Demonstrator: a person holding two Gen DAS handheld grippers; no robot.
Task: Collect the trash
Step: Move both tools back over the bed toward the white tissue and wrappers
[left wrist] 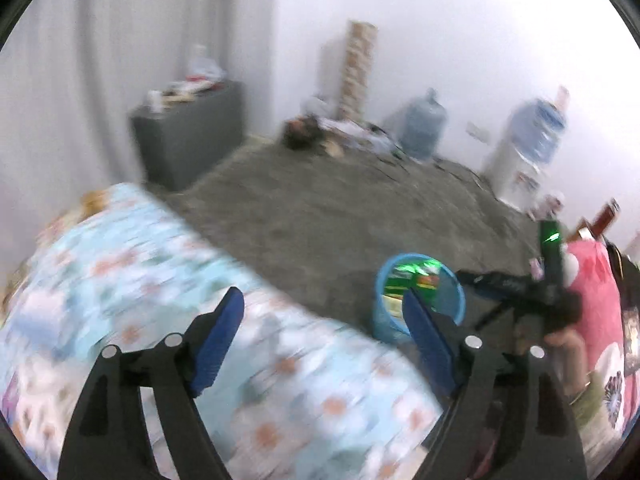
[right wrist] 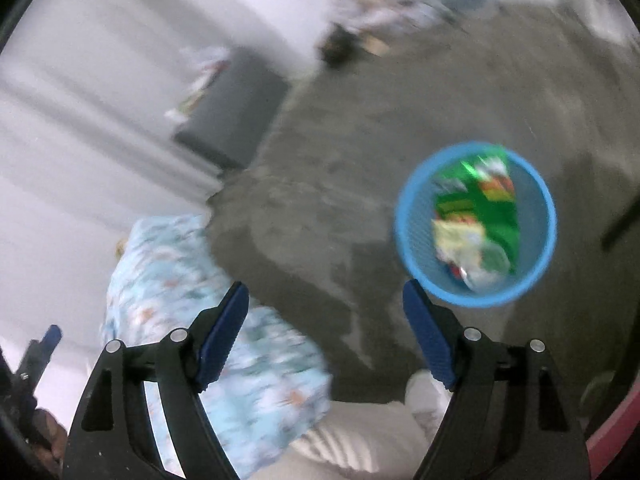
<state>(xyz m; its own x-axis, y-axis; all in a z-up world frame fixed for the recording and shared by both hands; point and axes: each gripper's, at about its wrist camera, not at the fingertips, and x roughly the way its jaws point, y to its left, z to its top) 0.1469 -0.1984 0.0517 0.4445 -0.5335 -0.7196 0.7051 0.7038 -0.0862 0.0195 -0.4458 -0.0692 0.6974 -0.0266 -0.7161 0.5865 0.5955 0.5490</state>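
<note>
Both the left gripper [left wrist: 324, 320] and right gripper [right wrist: 325, 314] gape empty, while the round blue mesh plastic bin [right wrist: 408, 240] holds light, crinkly green snack wrappers [right wrist: 484, 208], best pinched at an edge.

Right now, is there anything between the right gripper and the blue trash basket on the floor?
Nothing visible blocks it. The right gripper is open and empty above bare grey floor, and the blue basket, already holding wrappers, stands just past its right finger. The floral bedding lies off to the left.
</note>
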